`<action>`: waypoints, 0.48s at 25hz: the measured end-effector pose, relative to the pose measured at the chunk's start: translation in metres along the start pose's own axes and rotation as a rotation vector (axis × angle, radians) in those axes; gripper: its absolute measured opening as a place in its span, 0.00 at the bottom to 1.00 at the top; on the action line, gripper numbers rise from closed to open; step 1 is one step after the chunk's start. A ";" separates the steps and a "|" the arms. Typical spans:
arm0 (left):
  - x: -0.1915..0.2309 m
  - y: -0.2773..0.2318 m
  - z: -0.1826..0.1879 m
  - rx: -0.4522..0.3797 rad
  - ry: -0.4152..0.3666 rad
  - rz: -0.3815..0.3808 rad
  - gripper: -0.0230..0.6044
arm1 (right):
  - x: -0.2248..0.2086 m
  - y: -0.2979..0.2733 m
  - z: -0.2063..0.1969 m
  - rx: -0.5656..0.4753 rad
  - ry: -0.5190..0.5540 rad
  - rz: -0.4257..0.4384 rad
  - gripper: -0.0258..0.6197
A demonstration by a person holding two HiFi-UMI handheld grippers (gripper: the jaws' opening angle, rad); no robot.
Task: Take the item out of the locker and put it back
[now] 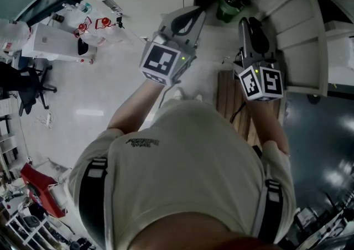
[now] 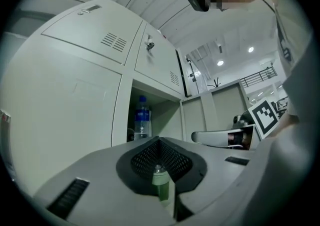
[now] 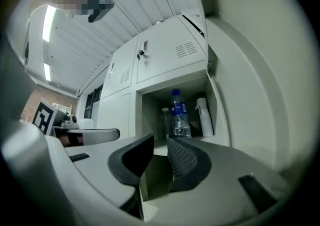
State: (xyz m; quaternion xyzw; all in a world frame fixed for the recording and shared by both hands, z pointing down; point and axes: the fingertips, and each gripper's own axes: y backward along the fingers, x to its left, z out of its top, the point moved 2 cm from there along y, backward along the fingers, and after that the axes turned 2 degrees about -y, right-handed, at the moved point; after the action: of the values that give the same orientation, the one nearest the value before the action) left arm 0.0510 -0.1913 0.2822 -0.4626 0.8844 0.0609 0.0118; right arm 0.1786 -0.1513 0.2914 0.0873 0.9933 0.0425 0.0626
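Looks like a lab or workshop with a storage corner. Shown by a bank of pale metal lockers (image 2: 90,70) with vents and key locks, a glossy light floor (image 1: 94,105), a black office chair (image 1: 27,86), a white bench (image 1: 55,41) cluttered with gear, and recessed ceiling lights (image 2: 220,62).

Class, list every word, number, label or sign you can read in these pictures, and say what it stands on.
Shirt print: too small to read.
Bottle label: blue, blurred, unreadable.
Marker cubes: black-and-white patterns, no letters.
Nothing here can be quoted.
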 end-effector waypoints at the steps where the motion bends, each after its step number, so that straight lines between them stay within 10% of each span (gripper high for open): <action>1: -0.002 0.003 0.003 -0.004 -0.004 -0.005 0.06 | 0.006 0.005 0.005 -0.011 0.026 0.011 0.16; 12: -0.032 0.042 0.003 0.034 -0.032 -0.042 0.06 | 0.041 0.042 0.010 -0.037 0.044 0.080 0.05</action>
State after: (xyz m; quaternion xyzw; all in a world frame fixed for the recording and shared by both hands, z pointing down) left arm 0.0349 -0.1409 0.2856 -0.4797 0.8751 0.0531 0.0349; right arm 0.1467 -0.1022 0.2804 0.1248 0.9892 0.0654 0.0406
